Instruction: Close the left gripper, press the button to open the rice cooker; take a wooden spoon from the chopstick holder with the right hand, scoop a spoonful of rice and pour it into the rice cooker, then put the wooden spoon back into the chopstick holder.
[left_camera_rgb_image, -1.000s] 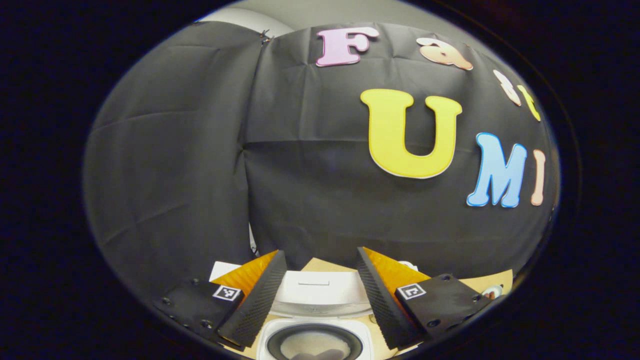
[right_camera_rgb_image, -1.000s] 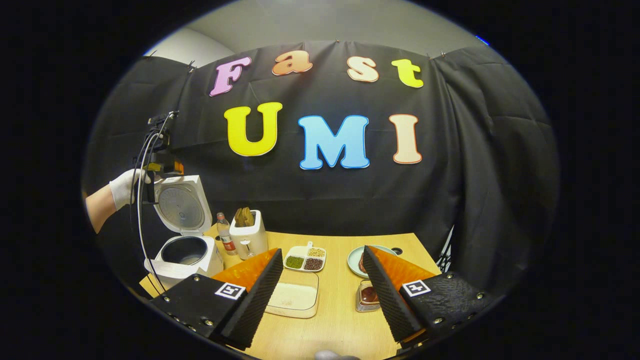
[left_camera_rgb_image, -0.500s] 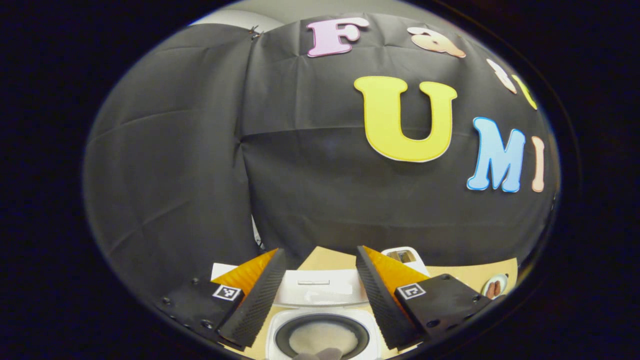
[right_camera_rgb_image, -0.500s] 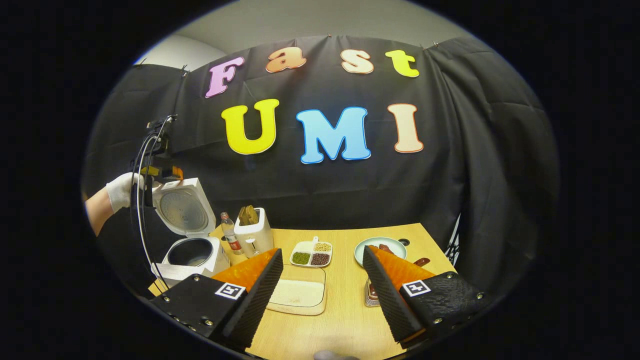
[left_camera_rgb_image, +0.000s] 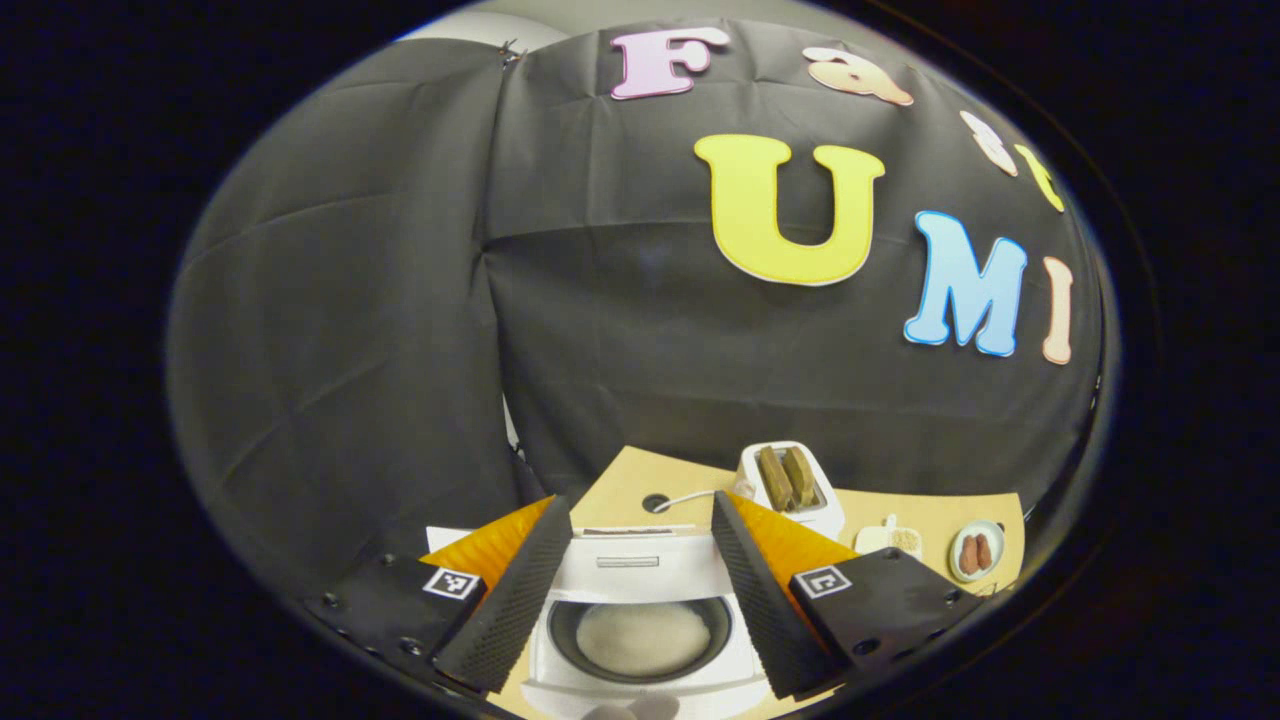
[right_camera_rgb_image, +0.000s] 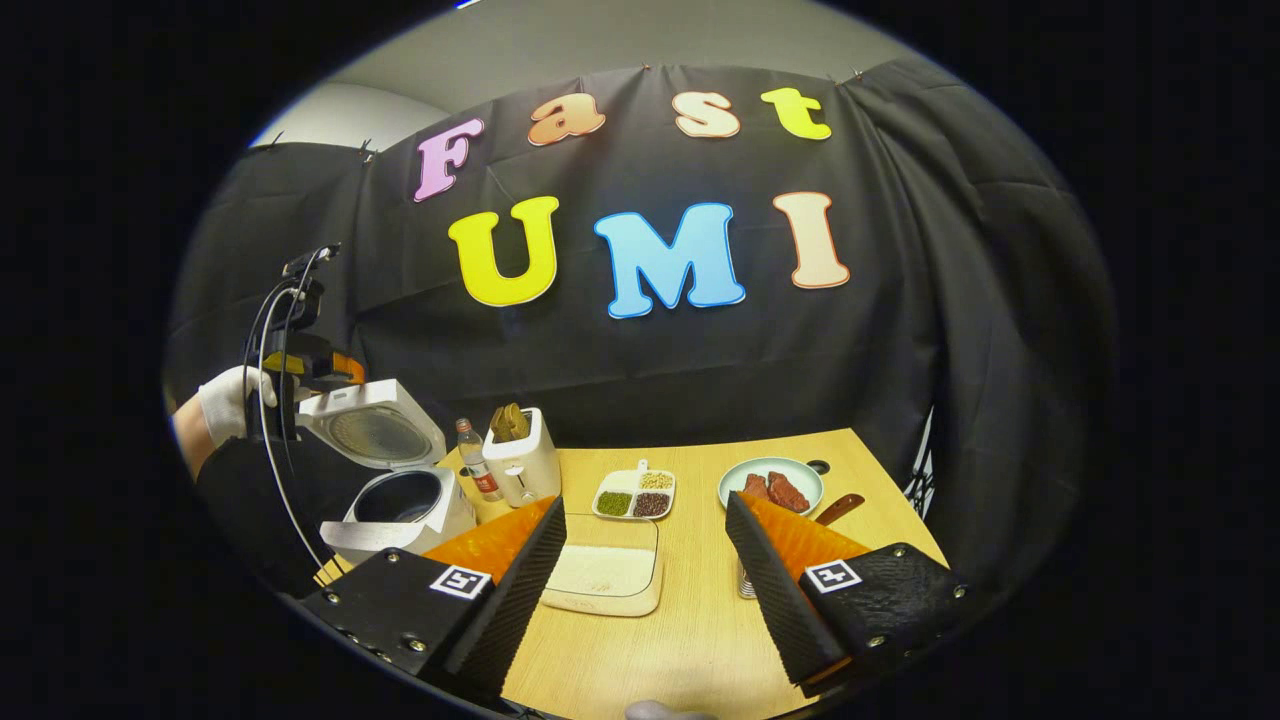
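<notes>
Left tool (left_camera_rgb_image: 640, 508): held by a gloved hand (right_camera_rgb_image: 225, 400) above and behind the rice cooker (right_camera_rgb_image: 400, 505); fingers apart, clamping nothing; keep it clear of the pot mouth. The lid (right_camera_rgb_image: 372, 430) stands raised; the pot bottom looks pale, rice or bare metal cannot be told. Right of the cooker: toaster (right_camera_rgb_image: 525, 465), rice tray (right_camera_rgb_image: 605, 575), plate (right_camera_rgb_image: 733, 488). Farthest right of the cooker, the wooden spoon (right_camera_rgb_image: 838, 508) shows its handle; its holder (right_camera_rgb_image: 742, 585) is largely hidden. Right tool (right_camera_rgb_image: 645, 498): fingers apart, empty, over the counter (right_camera_rgb_image: 690, 620). The step in hand is probably fetching the spoon; approach the handle squarely, grip well up it, lift straight out.

Against one second ago: the lid leans further forward over the pot; the left gripper view now takes in the toaster and plate; the spoon handle has come into sight.
</notes>
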